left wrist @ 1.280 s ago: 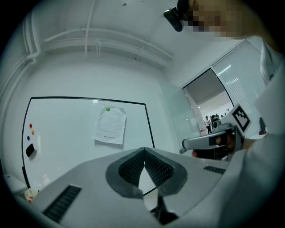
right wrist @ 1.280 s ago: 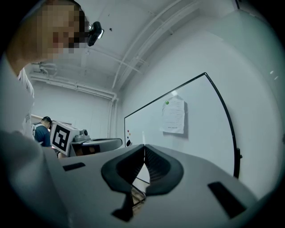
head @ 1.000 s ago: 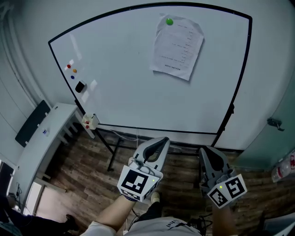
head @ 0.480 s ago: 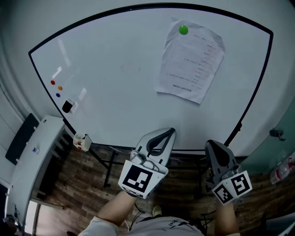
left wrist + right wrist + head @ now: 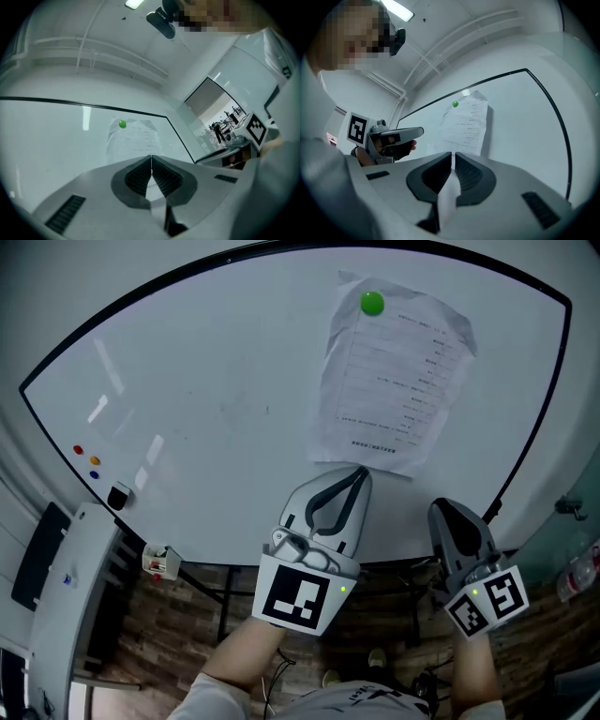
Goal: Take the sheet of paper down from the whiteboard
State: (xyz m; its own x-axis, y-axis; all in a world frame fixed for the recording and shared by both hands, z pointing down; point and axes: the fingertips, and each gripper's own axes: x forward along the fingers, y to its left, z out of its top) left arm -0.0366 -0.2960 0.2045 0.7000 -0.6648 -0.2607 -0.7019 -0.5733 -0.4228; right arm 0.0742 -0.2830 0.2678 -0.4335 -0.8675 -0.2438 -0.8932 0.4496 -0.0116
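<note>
A crinkled printed sheet of paper [image 5: 394,381] hangs on the whiteboard [image 5: 216,399], pinned near its top edge by a green magnet [image 5: 372,303]. My left gripper [image 5: 361,472] is shut and empty, its tip just below the sheet's lower left corner. My right gripper [image 5: 442,507] is also shut and empty, lower and to the right, under the sheet's bottom edge. In the left gripper view the paper [image 5: 133,140] and the magnet [image 5: 122,123] lie ahead of the closed jaws. In the right gripper view the paper [image 5: 466,126] is ahead, with the left gripper [image 5: 419,132] to the left.
Three small coloured magnets [image 5: 84,457] and a black eraser [image 5: 118,495] sit at the board's left end. A white table [image 5: 66,596] stands at the lower left, a small marker box [image 5: 161,562] beside it. The board's black stand legs [image 5: 216,592] rise from the wooden floor.
Both grippers have risen and moved toward the board, staying shut. The board and the paper now fill more of the head view, and the left tip has reached the sheet's lower edge.
</note>
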